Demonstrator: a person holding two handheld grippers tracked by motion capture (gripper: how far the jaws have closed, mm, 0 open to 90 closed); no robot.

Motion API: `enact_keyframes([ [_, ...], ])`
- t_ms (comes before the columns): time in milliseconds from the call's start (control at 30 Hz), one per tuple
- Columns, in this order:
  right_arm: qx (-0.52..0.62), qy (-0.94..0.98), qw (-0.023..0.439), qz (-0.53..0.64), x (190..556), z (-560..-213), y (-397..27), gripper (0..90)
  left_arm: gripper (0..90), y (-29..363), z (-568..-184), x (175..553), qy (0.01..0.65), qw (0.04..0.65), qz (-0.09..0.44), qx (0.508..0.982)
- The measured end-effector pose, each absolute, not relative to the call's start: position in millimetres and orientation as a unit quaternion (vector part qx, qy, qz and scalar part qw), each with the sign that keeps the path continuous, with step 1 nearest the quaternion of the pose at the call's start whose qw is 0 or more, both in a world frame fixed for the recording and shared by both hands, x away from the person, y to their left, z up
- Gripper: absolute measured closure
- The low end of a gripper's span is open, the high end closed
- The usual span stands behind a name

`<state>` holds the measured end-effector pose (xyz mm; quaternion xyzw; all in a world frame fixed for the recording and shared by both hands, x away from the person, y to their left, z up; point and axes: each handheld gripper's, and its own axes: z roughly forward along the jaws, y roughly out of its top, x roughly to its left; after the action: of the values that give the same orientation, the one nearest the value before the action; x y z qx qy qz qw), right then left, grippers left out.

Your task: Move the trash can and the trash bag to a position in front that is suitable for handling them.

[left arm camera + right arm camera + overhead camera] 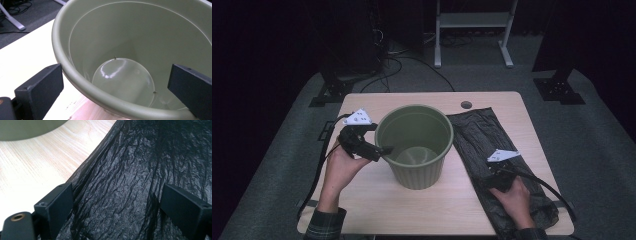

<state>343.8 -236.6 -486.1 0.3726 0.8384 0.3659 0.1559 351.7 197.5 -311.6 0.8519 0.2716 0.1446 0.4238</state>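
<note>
An olive-green plastic bin (414, 145) stands upright and empty in the middle of the wooden table (412, 205). To its right a crumpled black plastic bag (484, 135) lies flat on the table. My left gripper (384, 149) is at the bin's left rim, open. In the left gripper view its jaws (115, 92) stand wide, one outside the bin (130, 37) and one over its inside, with the rim between them and untouched. My right gripper (498, 176) hovers low over the near part of the bag, its jaws (117, 212) open above the bag (140, 170).
A round cable hole (466, 105) sits at the table's far edge. Behind the table are a white metal stand (472, 30), dark equipment bases and cables on the grey floor. Bare table (37, 165) lies between bin and bag.
</note>
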Motion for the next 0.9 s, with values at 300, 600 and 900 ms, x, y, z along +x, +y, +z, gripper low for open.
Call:
enact_keyframes([
  [300, 0.373, 0.838, 0.156, 0.366, 343.8, -486.1, -236.6, 9.9, 0.0, 179.6, -311.9, 342.6, 0.279, 0.423, 0.148, 0.849],
  [600, 0.373, 0.838, 0.155, 0.366, 343.7, -486.1, -236.5, 9.9, 0.0, 174.8, -315.7, 342.5, 0.286, 0.437, 0.134, 0.842],
  [900, 0.372, 0.839, 0.155, 0.366, 343.7, -486.0, -236.5, 9.9, 0.0, 191.1, -301.4, 337.8, 0.288, 0.463, 0.148, 0.825],
])
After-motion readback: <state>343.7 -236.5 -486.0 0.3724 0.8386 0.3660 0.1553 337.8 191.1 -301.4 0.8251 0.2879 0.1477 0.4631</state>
